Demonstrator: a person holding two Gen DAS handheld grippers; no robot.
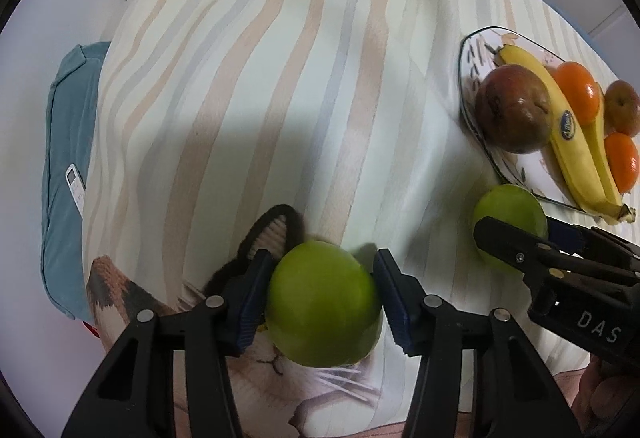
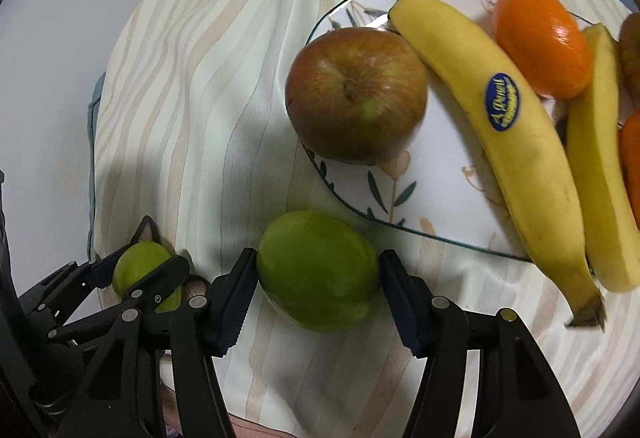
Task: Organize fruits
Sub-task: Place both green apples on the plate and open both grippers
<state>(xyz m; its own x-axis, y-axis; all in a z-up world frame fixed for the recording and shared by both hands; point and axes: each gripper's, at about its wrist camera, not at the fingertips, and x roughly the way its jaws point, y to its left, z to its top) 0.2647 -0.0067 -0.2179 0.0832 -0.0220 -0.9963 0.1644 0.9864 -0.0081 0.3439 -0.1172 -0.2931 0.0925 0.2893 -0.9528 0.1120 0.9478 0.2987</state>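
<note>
- Far green apple [image 1: 506,216] partly hidden behind right gripper [image 1: 516,238].
- Second orange [image 2: 632,162] and brown fruit [image 2: 632,46] cut off at right picture edge.
- Plate [image 2: 400,178] far rim cut off too.

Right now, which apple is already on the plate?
The red-brown apple, at the plate's edge beside the banana; both green apples sit off it, between gripper fingers.

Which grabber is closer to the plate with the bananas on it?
Right. The right gripper straddles a green apple right beside the plate. The left gripper straddles another green apple farther from the plate, beyond the right one.
</note>
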